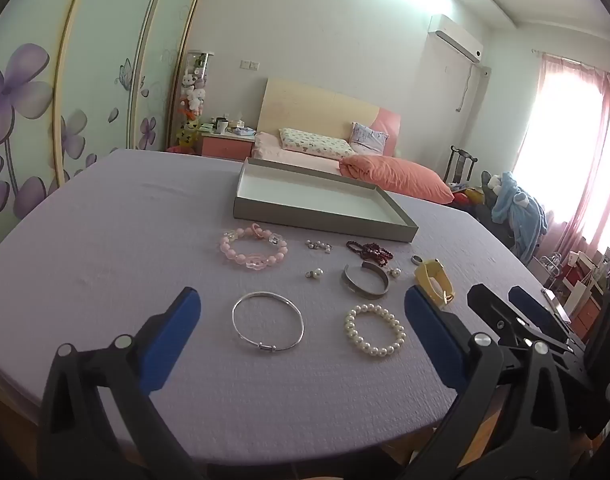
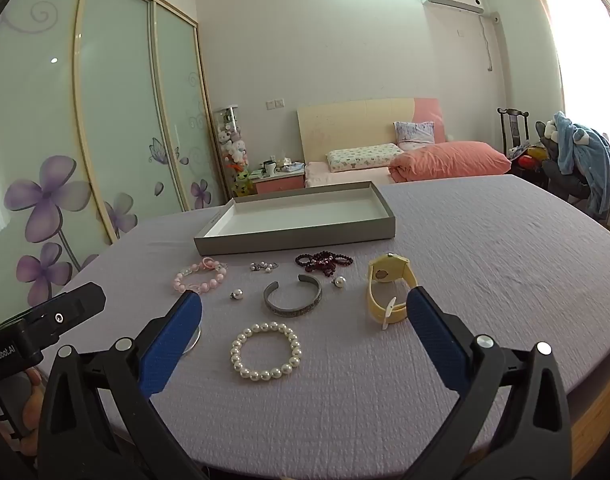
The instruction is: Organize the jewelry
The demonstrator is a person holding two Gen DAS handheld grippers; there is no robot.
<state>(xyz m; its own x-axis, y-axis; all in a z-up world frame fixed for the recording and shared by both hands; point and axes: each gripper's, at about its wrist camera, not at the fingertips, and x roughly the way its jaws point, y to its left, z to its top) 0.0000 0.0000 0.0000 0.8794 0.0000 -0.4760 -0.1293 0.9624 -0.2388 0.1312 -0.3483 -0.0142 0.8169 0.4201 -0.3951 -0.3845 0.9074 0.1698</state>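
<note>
While both grippers, left and right, hover with jaws wide apart and empty, the jewelry lies loose on the cloth just before the empty tray. The pearl bracelet is probably light, slippery and floppy, so pinch across one side of its strand; the stiff bangle should take a rim grip.

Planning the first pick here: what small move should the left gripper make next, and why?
Probably ease the left gripper forward and down over the silver bangle. Its jaws are open and empty, the bangle lies flat between them, and the gray tray holds nothing yet.
</note>
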